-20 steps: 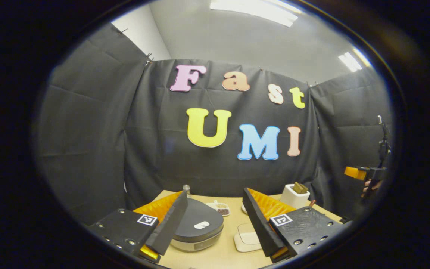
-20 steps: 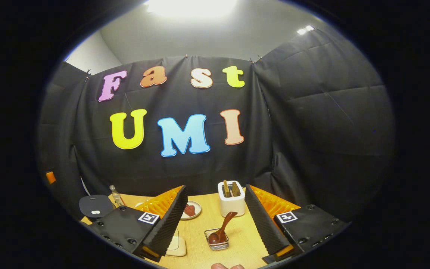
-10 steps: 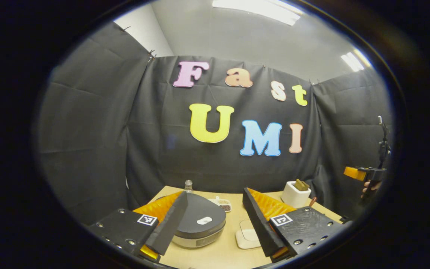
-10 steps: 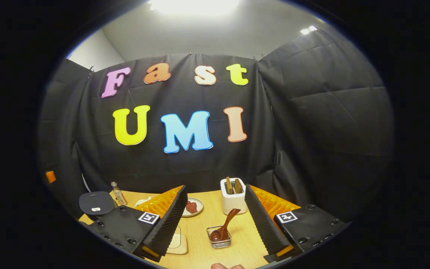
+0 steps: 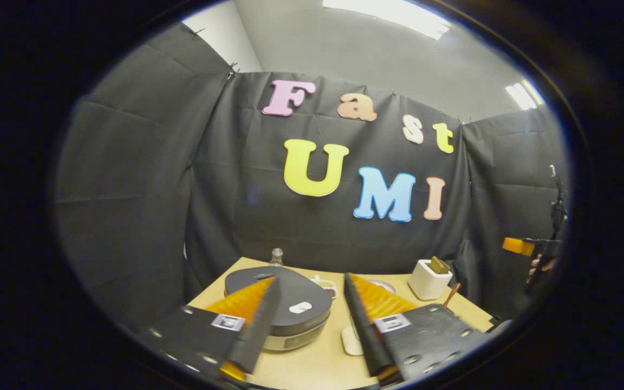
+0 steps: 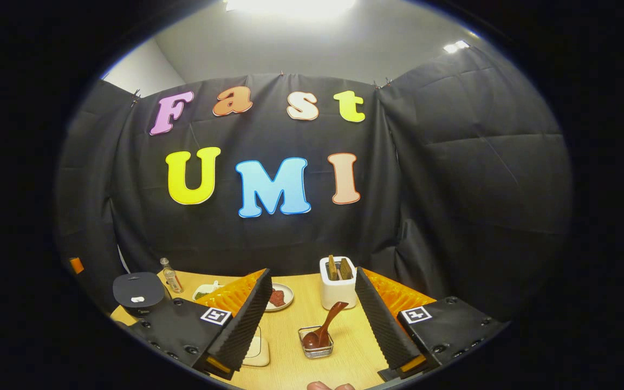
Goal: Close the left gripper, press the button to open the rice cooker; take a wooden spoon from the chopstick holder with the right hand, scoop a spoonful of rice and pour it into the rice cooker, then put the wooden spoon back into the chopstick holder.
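Ribbed fingers (image 6: 249, 317), round smooth-lidded rice cooker (image 5: 285, 311)

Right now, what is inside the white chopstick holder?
Two brownish utensil tops stick out of the chopstick holder; its wall hides their lower parts. The wooden spoon sits apart in a wire basket.

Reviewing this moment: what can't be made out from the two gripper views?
- Left gripper view: the dark round rice cooker has its near side hidden behind the left gripper; its front panel is blurred.
- Left gripper view: the flat white pad is mostly covered by a finger.
- Right gripper view: contents of the small wire basket under the brown wooden spoon are too small to tell.
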Demonstrator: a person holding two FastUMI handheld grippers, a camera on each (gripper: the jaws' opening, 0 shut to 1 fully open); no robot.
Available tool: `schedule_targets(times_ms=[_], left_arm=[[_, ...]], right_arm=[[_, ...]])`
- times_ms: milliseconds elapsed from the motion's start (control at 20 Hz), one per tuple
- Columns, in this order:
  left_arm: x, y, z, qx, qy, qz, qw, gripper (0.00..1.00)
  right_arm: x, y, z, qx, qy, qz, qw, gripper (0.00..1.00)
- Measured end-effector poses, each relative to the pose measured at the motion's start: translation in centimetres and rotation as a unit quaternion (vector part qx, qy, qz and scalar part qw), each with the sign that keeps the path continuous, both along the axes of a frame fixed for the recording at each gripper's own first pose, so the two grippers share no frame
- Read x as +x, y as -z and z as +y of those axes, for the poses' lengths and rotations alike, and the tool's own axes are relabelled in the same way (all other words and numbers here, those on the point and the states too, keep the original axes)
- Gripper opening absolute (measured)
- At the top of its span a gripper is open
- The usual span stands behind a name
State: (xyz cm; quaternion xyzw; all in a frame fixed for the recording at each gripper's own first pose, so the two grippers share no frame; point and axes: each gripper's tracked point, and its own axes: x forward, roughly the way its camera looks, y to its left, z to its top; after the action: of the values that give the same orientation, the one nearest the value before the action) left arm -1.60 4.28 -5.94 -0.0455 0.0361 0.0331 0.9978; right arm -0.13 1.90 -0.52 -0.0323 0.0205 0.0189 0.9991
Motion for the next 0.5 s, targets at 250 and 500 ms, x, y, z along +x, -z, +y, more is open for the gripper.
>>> schedule_targets(times_ms=[250,500], left_arm=[[-0.9,2.5,3.0,-0.017,-0.032,0.028,0.999,0.12],[-2.3,3.4,2.8,-0.035,-0.015,0.047,0.998,0.03]], right_arm=[[1.1,-0.6,1.7,0.005,-0.010,0.006,1.000,0.98],[1.7,-0.3,2.6,-0.001,-0.019,0.018,1.000,0.98]])
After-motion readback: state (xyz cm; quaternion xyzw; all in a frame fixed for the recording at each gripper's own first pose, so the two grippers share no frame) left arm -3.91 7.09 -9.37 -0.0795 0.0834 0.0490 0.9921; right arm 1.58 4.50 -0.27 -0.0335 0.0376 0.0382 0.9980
